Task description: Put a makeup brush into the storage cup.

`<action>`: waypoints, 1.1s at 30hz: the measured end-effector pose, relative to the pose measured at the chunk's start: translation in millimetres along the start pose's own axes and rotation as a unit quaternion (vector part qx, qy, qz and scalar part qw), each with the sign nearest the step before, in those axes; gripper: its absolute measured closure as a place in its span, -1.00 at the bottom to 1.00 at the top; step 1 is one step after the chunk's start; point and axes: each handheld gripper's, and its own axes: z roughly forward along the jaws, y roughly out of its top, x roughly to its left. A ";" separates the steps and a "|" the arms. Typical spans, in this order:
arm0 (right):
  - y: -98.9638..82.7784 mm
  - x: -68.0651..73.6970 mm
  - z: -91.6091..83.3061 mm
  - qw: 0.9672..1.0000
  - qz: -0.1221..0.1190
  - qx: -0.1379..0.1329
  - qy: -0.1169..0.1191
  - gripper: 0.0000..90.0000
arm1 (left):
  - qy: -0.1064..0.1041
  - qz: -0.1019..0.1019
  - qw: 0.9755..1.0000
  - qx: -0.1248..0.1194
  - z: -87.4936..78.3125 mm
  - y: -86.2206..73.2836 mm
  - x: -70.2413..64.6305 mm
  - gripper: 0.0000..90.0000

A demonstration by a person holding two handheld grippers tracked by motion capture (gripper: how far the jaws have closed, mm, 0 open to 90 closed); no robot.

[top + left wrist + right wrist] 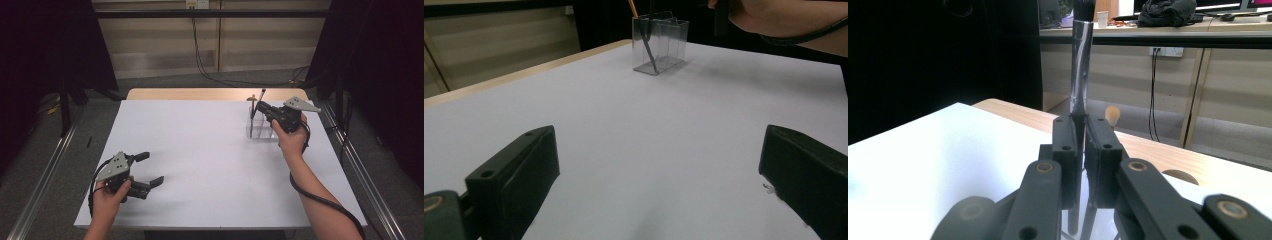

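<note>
Right gripper (pixel 1083 150) is clamped on a silver-handled brush (pixel 1081 65), upright over the clear holder (pixel 260 127). Risk: the thin handle pivots between the pads and misses the compartment, or tips the light holder. Left gripper (pixel 150 169) is idle, jaws apart.

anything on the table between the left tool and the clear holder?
Nothing: the high view shows bare white table between the left tool and the clear holder. The left gripper view shows the same bare stretch up to the holder.
</note>
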 end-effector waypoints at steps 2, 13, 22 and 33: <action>0.4 0.6 -0.4 1.000 -0.002 0.000 0.002 0.87 | 0.000 0.000 1.000 0.000 0.1 0.0 0.0 -0.94; 1.1 9.0 -0.2 1.000 -0.017 -0.006 0.005 0.09 | 0.000 0.000 1.000 0.000 0.1 0.1 0.1 -0.94; -2.1 10.7 2.1 1.000 -0.021 -0.002 0.016 -0.31 | 0.000 0.001 1.000 0.000 0.7 0.8 0.5 -0.94; -6.1 9.7 0.7 0.999 -0.031 0.008 0.021 -0.60 | -0.002 -0.001 1.000 0.000 2.3 0.4 0.6 -0.94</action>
